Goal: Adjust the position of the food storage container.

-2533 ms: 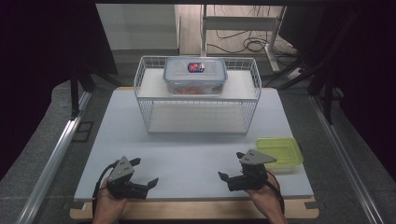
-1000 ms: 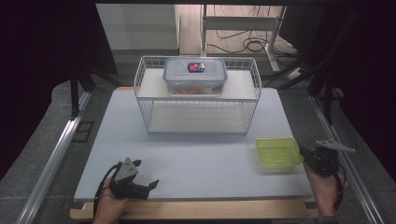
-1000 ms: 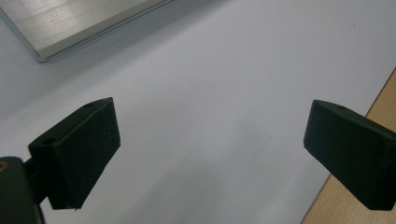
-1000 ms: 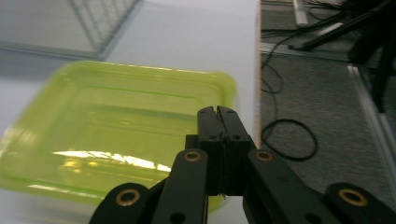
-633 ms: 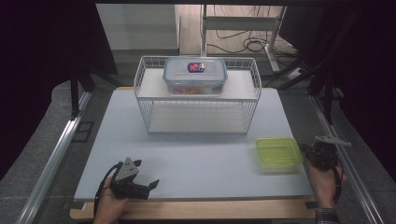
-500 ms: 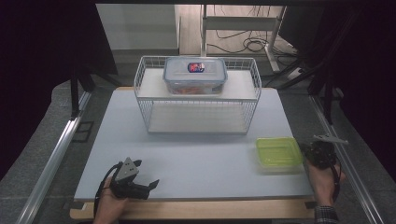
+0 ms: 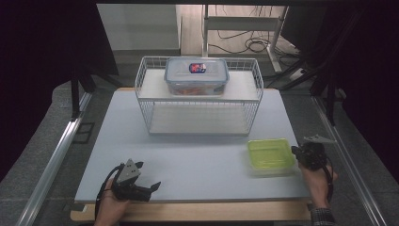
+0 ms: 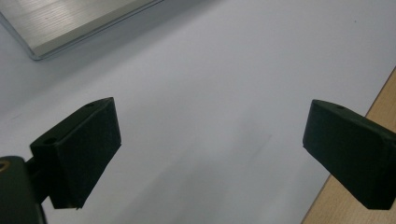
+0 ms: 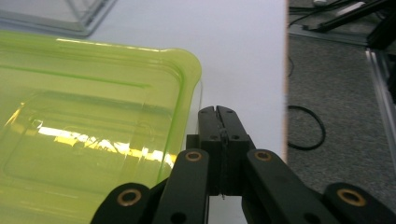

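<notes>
Where tools rest, two tools (one green lid [image 7: 270, 154])

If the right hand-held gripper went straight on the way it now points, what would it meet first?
Probably the green lid: the shut right hand-held gripper lies just beside its rim, aimed along that edge, so it might slip past over bare table.

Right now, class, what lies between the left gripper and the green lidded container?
Nothing: in the high view, only bare white tabletop separates the left gripper from the green lidded container.
</notes>
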`<state>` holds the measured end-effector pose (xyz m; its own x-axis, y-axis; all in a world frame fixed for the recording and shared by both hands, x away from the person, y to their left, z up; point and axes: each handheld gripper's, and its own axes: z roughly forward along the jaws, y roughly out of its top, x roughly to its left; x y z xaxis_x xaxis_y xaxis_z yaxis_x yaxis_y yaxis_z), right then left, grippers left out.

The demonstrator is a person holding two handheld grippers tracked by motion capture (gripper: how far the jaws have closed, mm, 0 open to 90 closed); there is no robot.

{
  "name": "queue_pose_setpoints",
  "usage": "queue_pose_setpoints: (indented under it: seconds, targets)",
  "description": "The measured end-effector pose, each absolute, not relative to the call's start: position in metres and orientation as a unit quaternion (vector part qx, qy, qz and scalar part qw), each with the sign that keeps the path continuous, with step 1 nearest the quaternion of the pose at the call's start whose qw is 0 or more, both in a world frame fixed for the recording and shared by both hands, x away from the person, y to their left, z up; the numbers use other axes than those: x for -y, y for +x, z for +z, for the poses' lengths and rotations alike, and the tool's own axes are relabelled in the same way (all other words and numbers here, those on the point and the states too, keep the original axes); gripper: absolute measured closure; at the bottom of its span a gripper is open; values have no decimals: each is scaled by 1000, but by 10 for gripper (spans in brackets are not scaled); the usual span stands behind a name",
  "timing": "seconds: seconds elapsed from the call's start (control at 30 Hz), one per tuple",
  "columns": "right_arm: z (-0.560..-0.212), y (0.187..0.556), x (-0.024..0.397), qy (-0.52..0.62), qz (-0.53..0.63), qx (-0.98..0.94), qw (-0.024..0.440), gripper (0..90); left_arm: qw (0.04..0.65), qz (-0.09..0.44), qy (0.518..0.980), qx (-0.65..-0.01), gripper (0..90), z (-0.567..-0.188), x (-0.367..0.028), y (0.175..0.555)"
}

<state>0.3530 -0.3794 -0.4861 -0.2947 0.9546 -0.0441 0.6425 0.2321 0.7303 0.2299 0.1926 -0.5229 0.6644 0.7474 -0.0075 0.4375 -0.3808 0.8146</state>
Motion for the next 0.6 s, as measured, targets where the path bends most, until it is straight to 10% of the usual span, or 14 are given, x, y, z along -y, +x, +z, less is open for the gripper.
queue_pose_setpoints:
  seconds: [0.6]
  targets:
    - [-487, 342, 341, 509, 314, -771, 221, 892, 414, 185, 815, -360, 43, -523, -191, 229]
